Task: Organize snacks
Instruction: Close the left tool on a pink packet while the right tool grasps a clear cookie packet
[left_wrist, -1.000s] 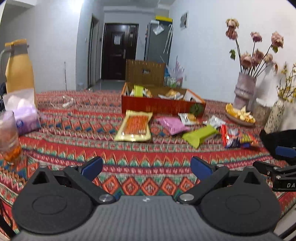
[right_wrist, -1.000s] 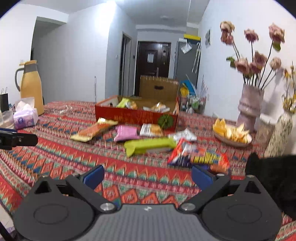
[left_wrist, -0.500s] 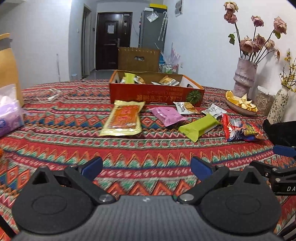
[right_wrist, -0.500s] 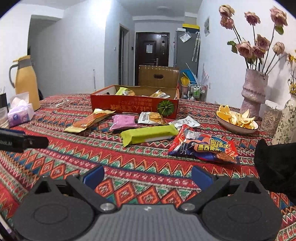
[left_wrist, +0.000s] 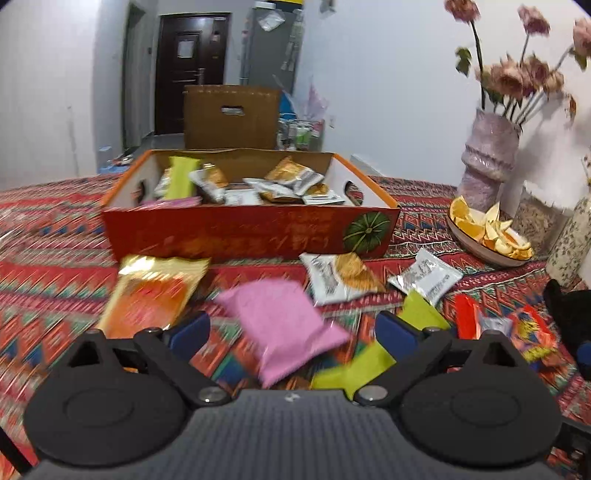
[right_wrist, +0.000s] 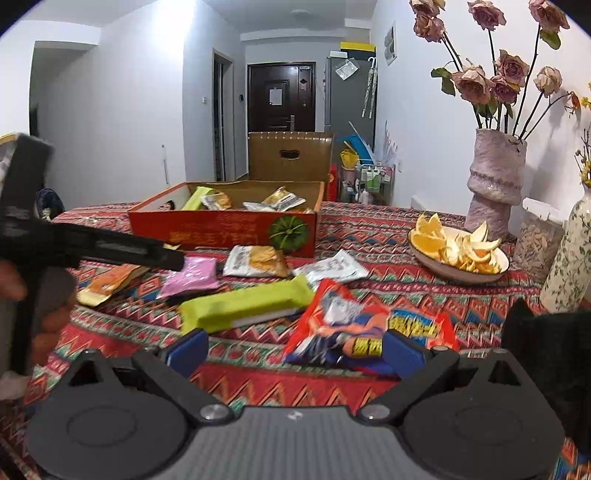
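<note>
An orange cardboard box (left_wrist: 251, 236) (right_wrist: 221, 232) holding several snack packets stands mid-table. In front of it lie loose snacks: a yellow-orange packet (left_wrist: 155, 291), a pink packet (left_wrist: 280, 325) (right_wrist: 192, 273), a lime-green bar (right_wrist: 243, 306), two white-silver packets (left_wrist: 340, 277) (left_wrist: 424, 277), and a red-blue bag (right_wrist: 369, 325). My left gripper (left_wrist: 291, 328) is open, its fingers either side of the pink packet, just above it. My right gripper (right_wrist: 295, 347) is open, close over the red-blue bag's near edge.
A patterned red cloth (right_wrist: 369, 229) covers the table. A bowl of orange peel (right_wrist: 458, 251), a pink vase of dried roses (right_wrist: 495, 177), a jar and a floral vase (right_wrist: 569, 258) stand at the right. A brown box (right_wrist: 288, 155) stands behind.
Both grippers have moved forward and lower toward the loose snacks. The left now straddles the pink packet; the right has come up to the red-blue bag. Both stayed open.
</note>
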